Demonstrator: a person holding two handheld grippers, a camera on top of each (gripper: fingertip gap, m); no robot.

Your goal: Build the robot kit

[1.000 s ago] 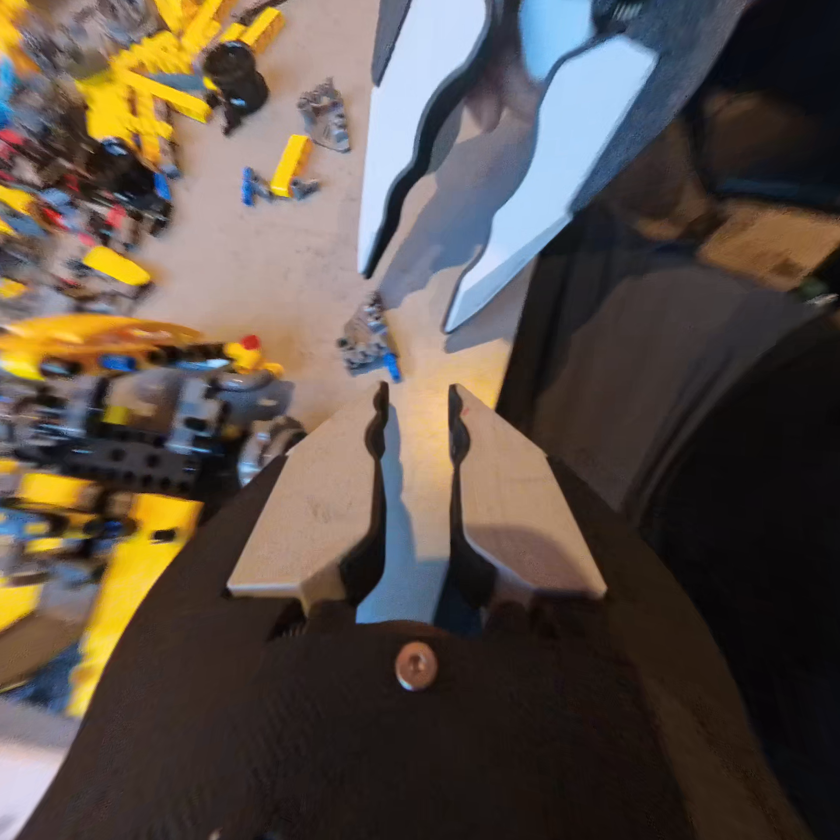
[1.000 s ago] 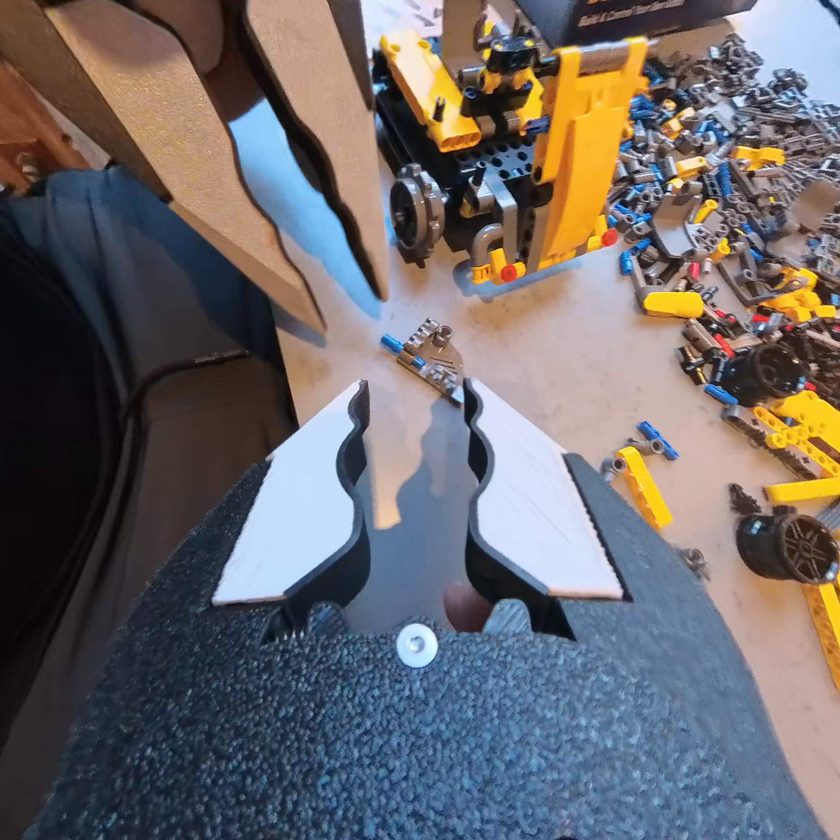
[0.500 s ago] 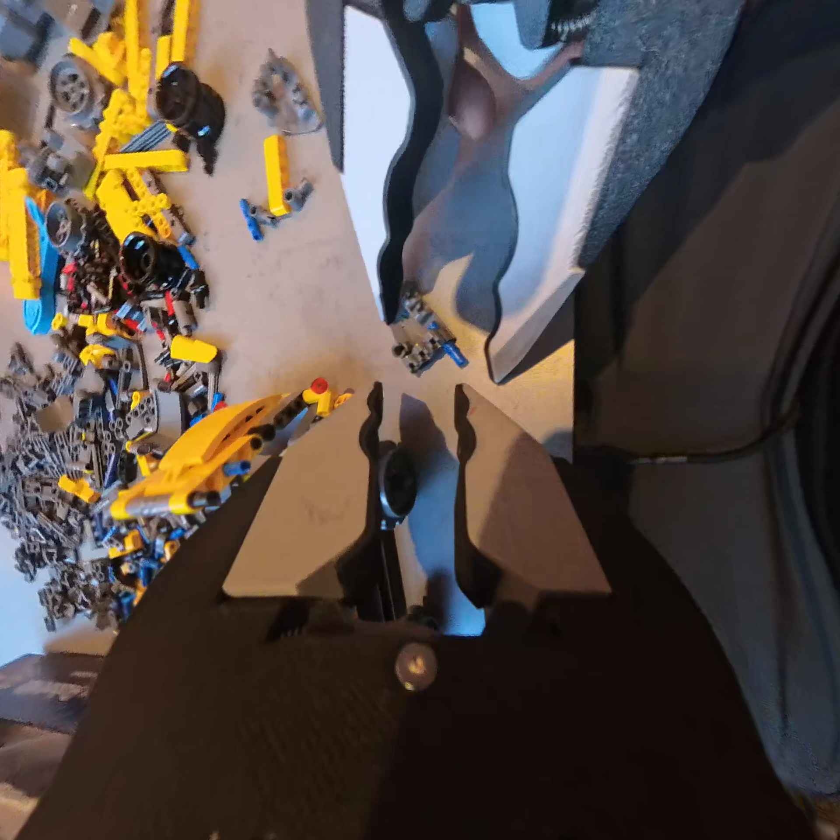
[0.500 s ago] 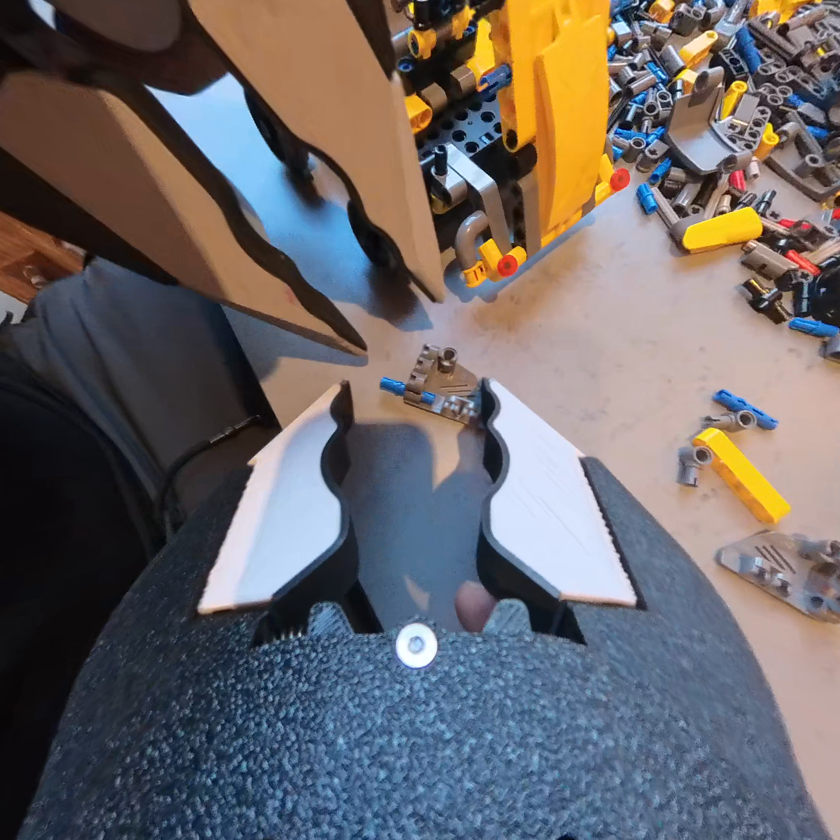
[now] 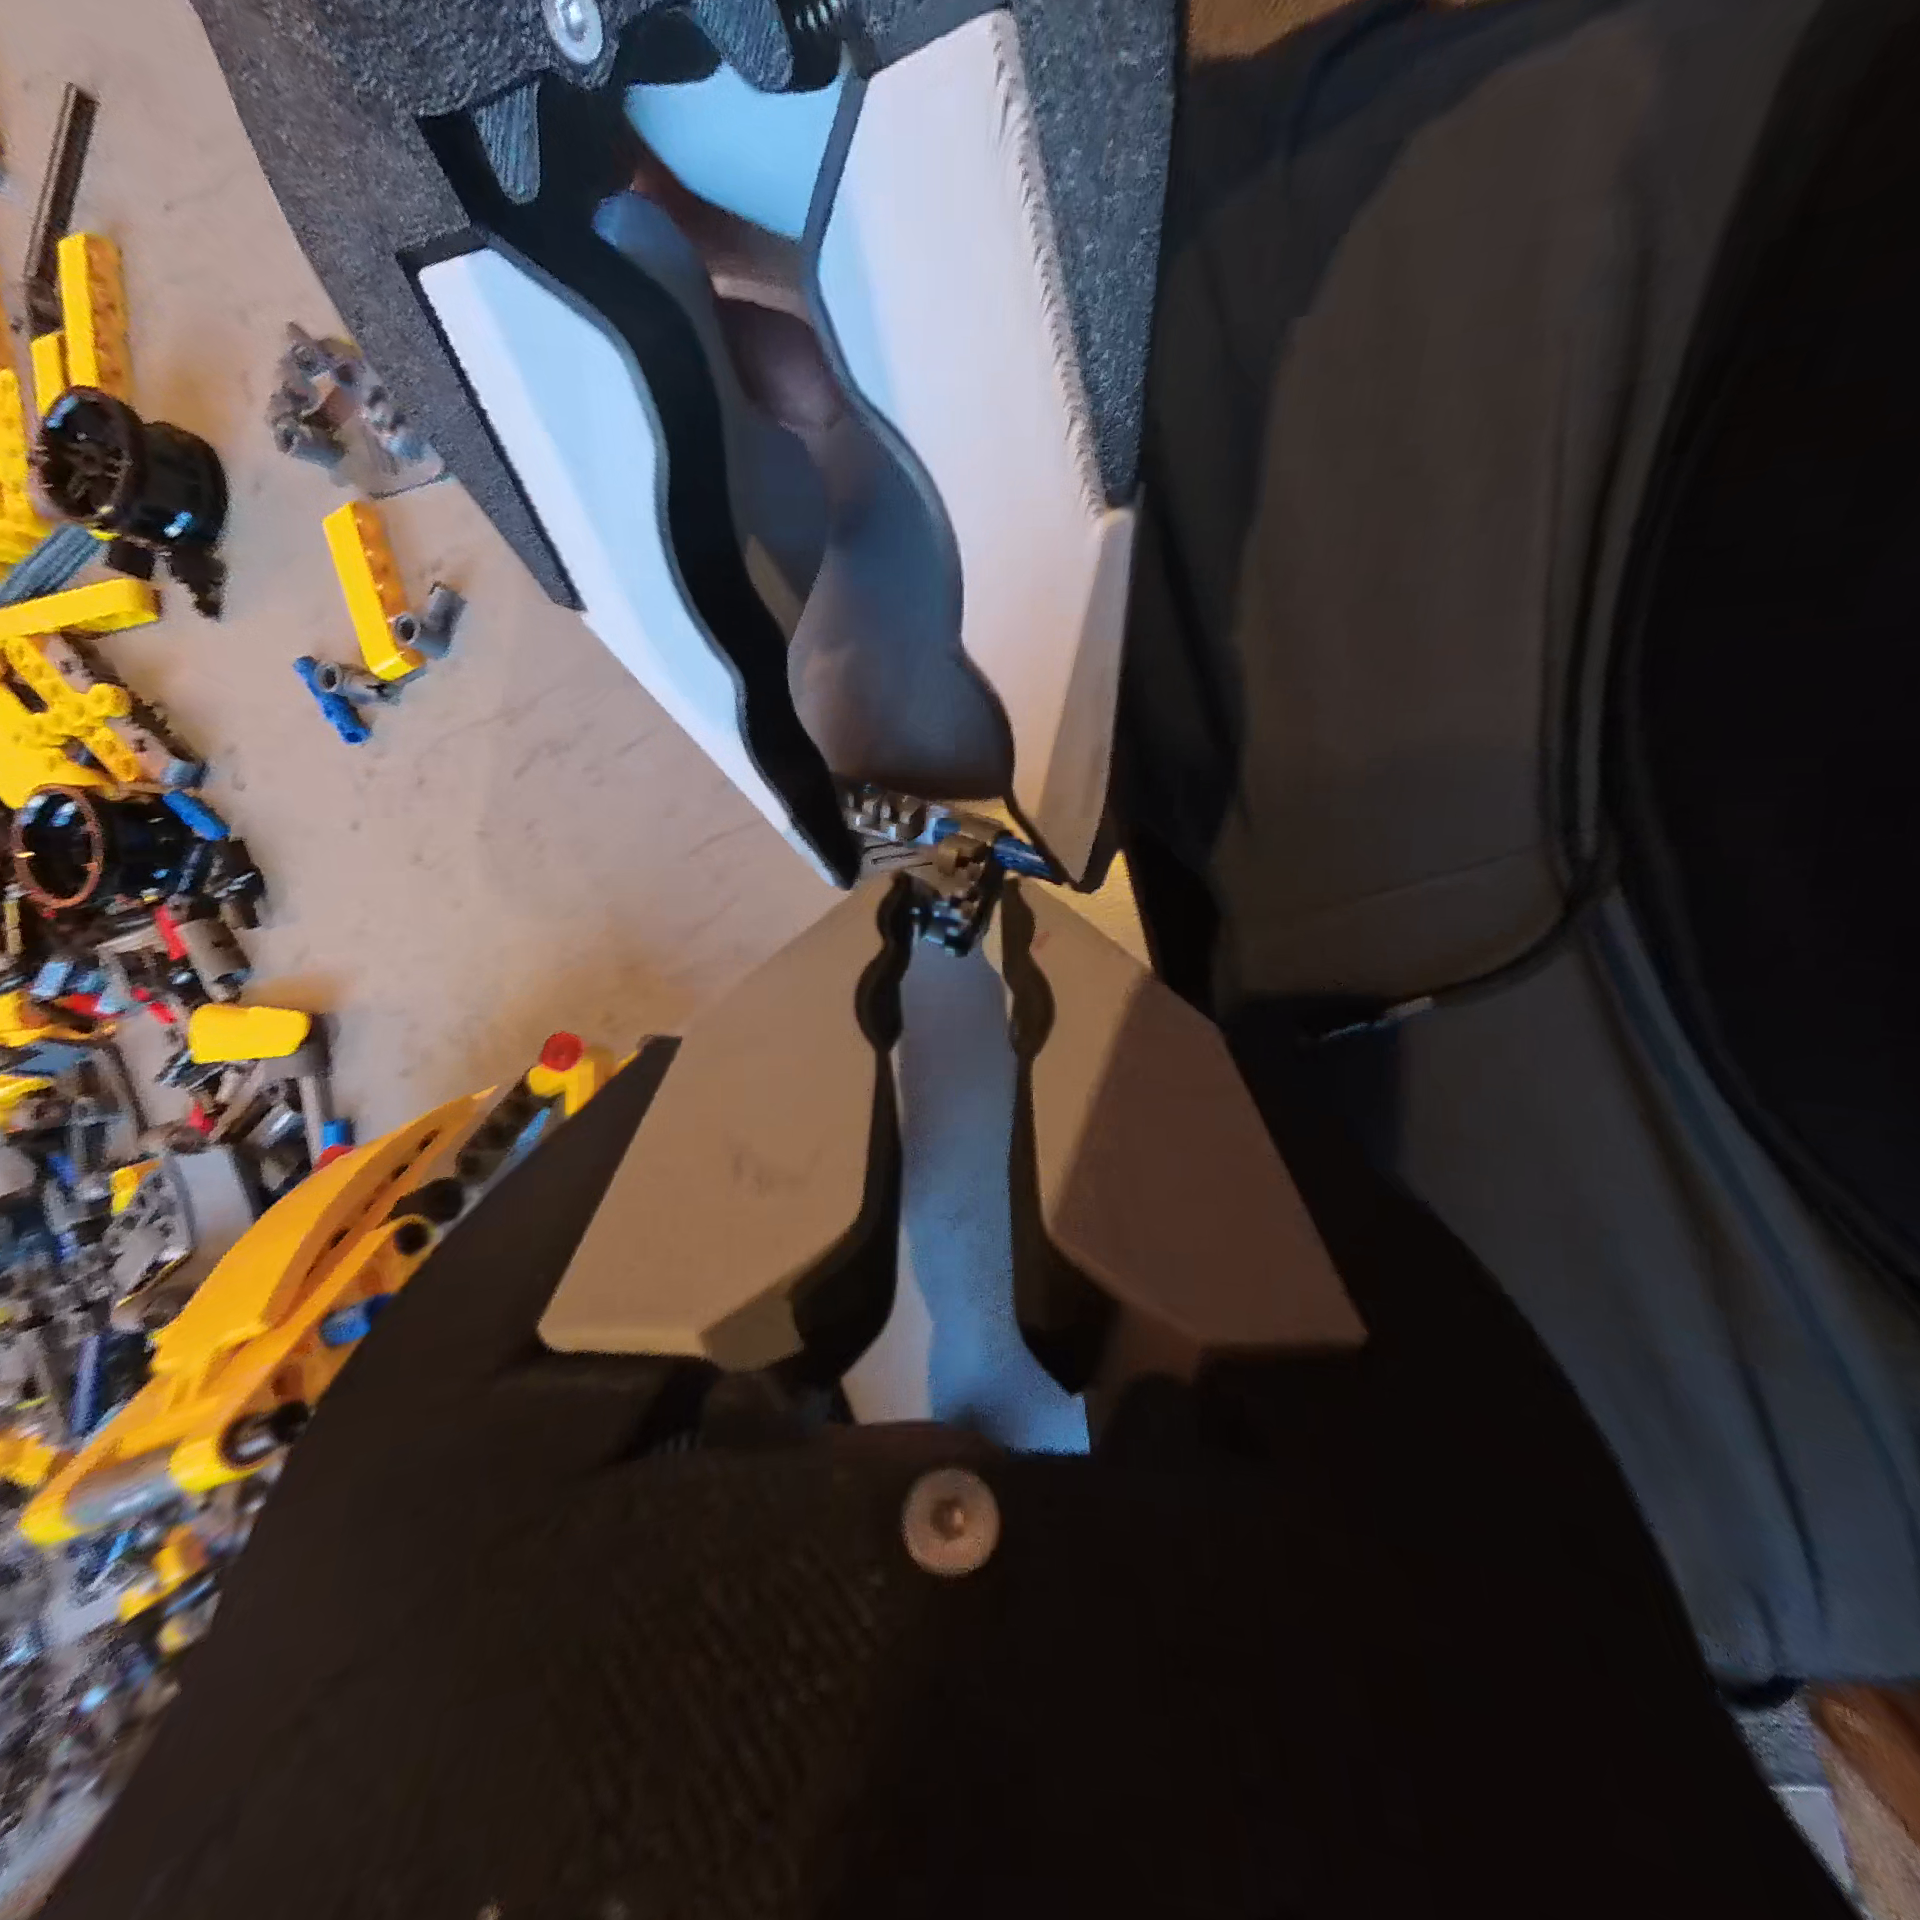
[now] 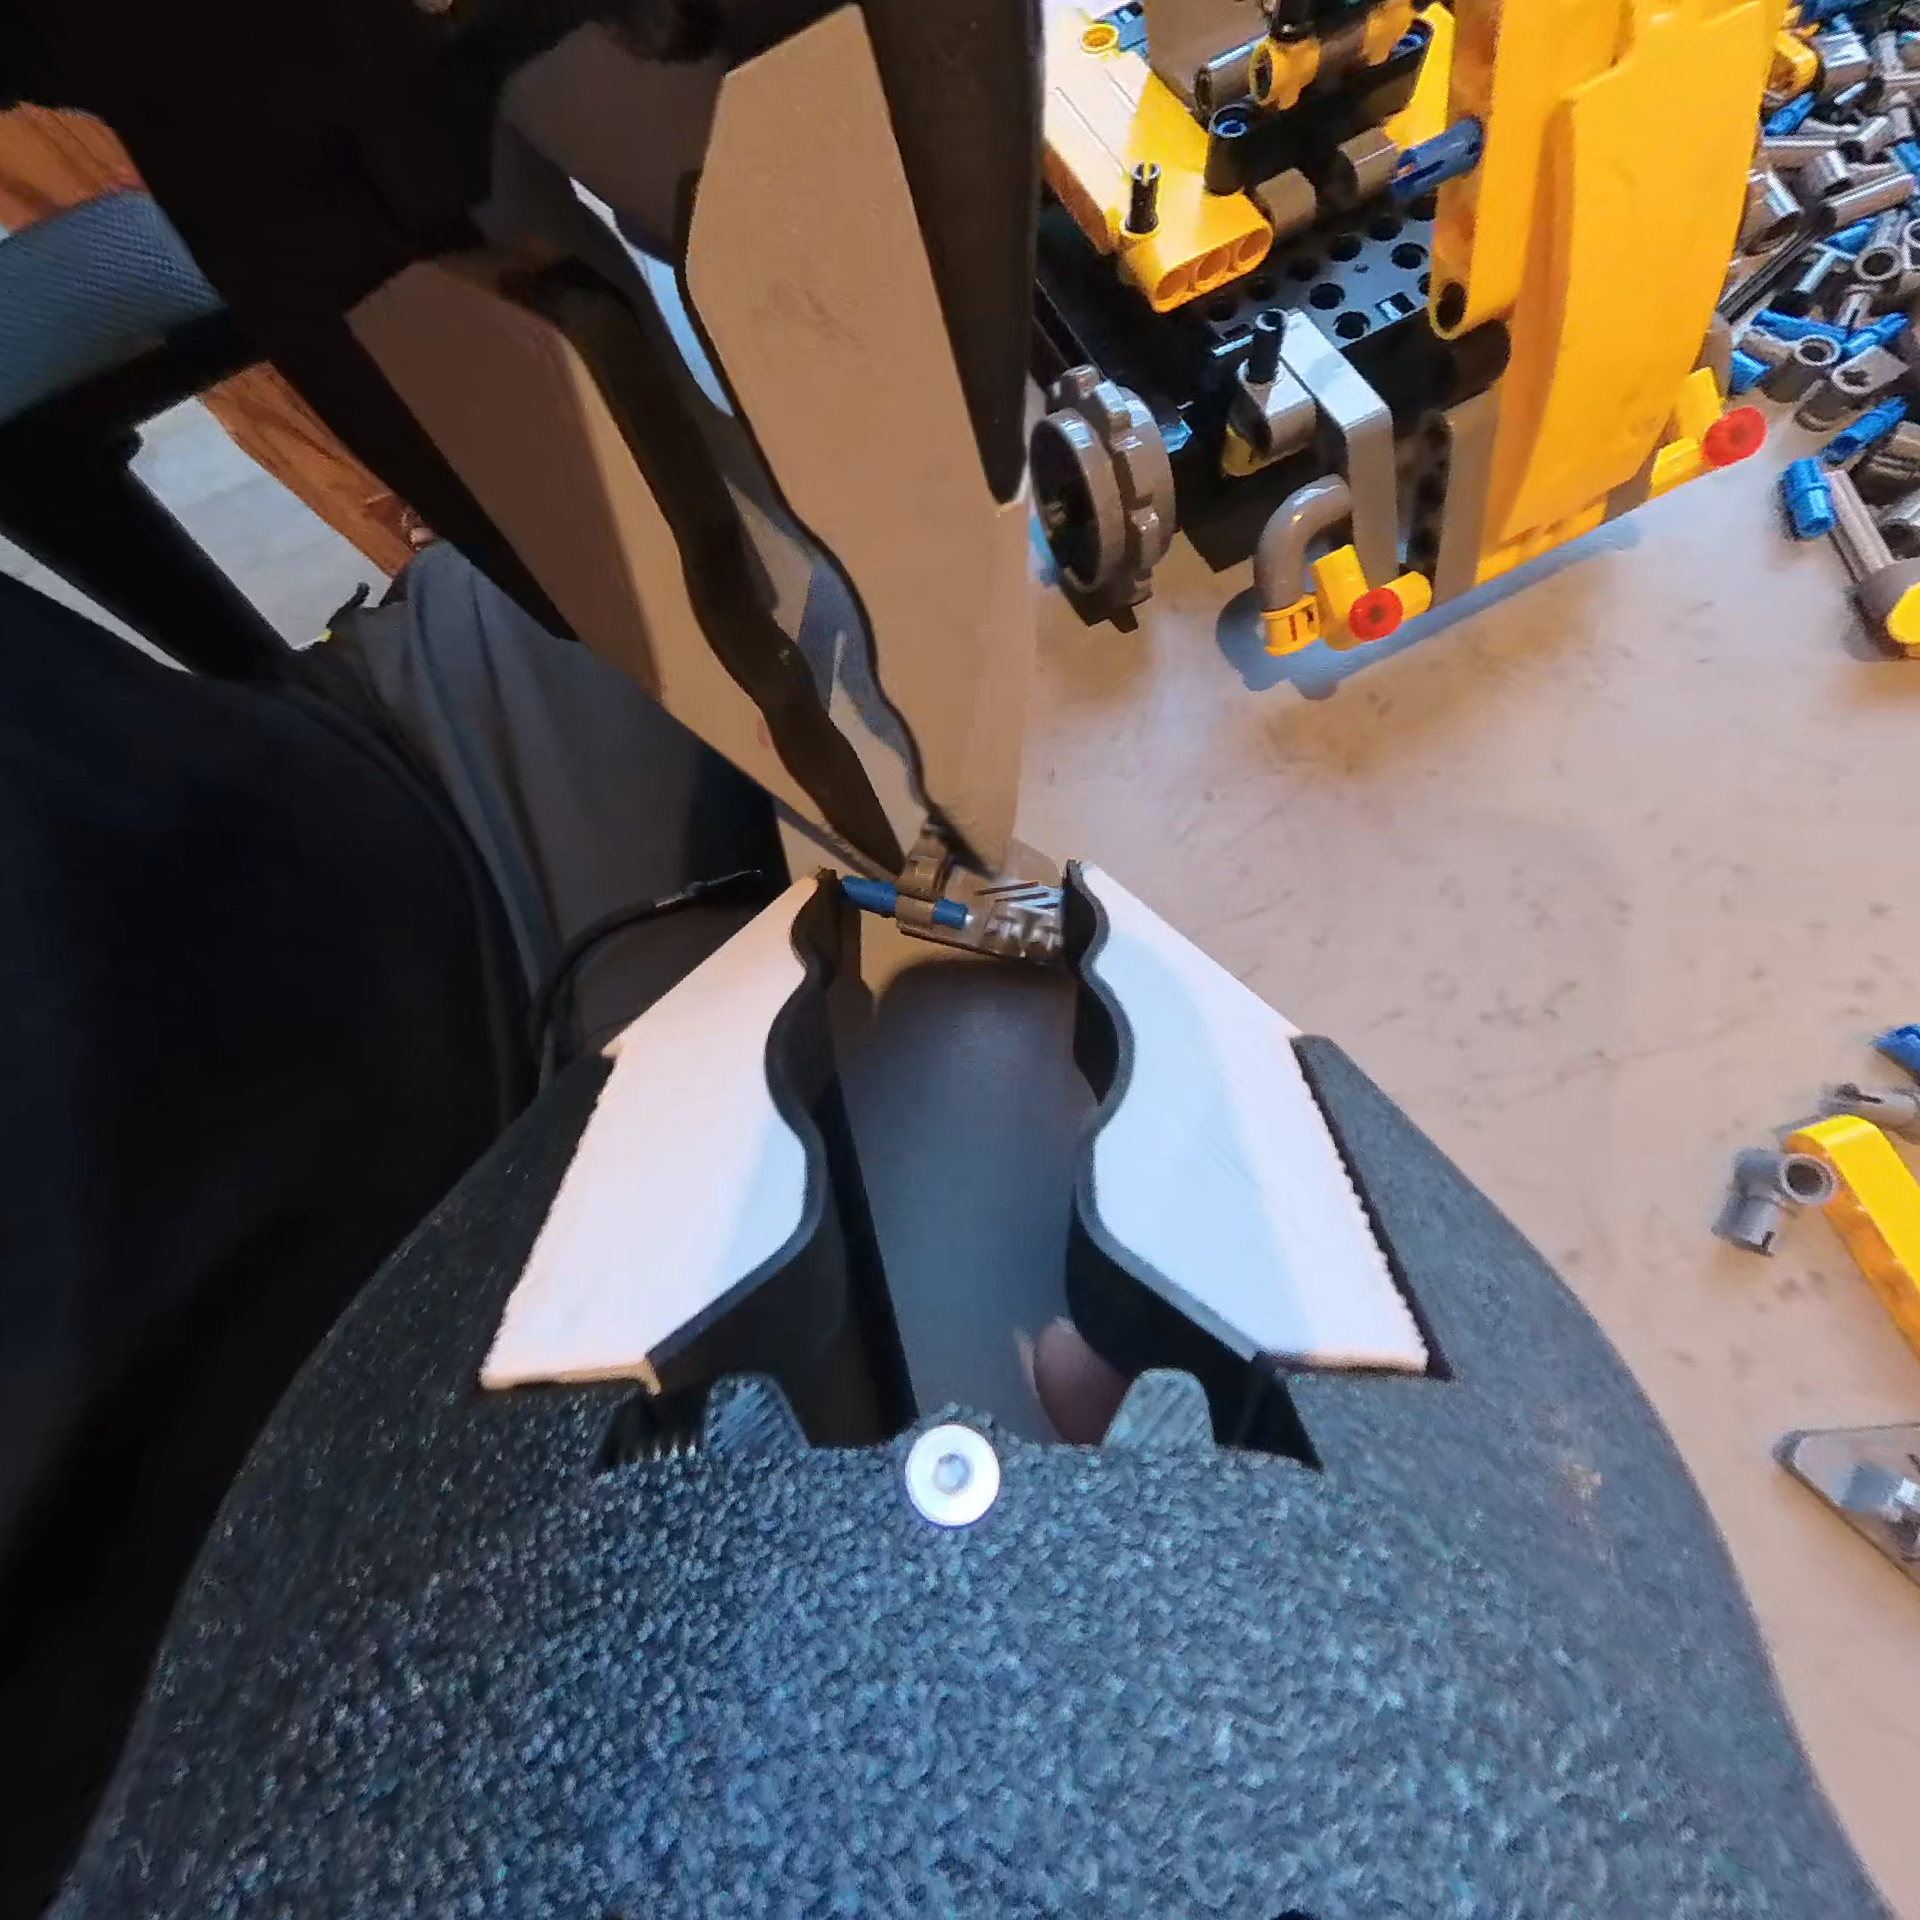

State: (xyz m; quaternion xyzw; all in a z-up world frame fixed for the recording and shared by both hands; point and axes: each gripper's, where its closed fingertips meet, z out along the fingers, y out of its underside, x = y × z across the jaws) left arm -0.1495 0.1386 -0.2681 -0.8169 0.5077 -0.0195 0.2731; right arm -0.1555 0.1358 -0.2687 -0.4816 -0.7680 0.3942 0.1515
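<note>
Both hand-held grippers have closed in: the right hand-held gripper [image 6: 951,899] now pinches the small grey piece [image 6: 997,914] over the desk [image 6: 1455,883] edge, and the left hand-held gripper [image 5: 951,914] nips its blue-pinned end.

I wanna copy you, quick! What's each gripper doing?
Left gripper: closed on the grey piece.
Right gripper: closed on the same grey piece.
</note>
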